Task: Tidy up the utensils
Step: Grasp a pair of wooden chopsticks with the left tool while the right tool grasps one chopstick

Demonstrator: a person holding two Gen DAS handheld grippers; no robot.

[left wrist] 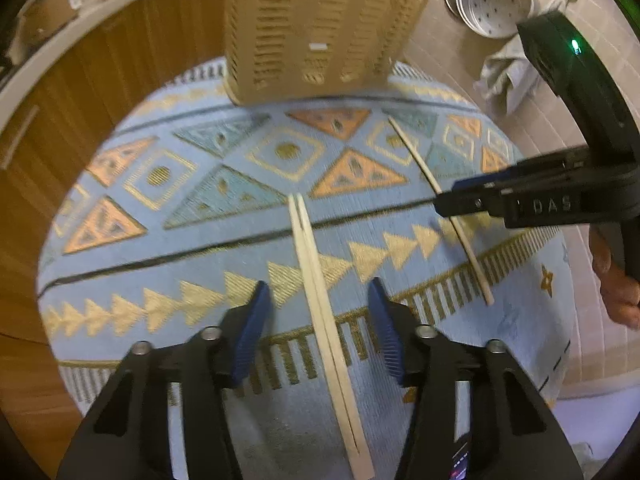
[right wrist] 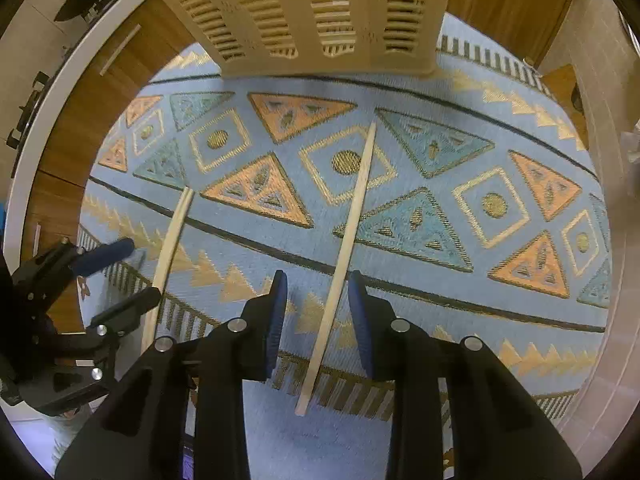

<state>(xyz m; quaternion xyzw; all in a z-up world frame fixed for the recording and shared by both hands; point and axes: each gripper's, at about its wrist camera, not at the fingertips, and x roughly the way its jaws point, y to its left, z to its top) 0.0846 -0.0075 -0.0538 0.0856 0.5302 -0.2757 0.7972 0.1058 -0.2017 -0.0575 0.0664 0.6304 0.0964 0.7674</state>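
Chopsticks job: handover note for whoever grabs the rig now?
Left gripper: open, jaws either side of the chopstick pair lying on the mat, not closed on it.
Right gripper: open, jaws either side of the single chopstick, also on the mat.
Basket stands at the mat's far edge; its inside is not visible.
Done: nothing picked up yet.
Left: close on the chopsticks, lift them, and put them in the basket.

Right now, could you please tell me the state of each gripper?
Left gripper: open, holding nothing, straddling the chopstick pair.
Right gripper: open, holding nothing, straddling the single chopstick.
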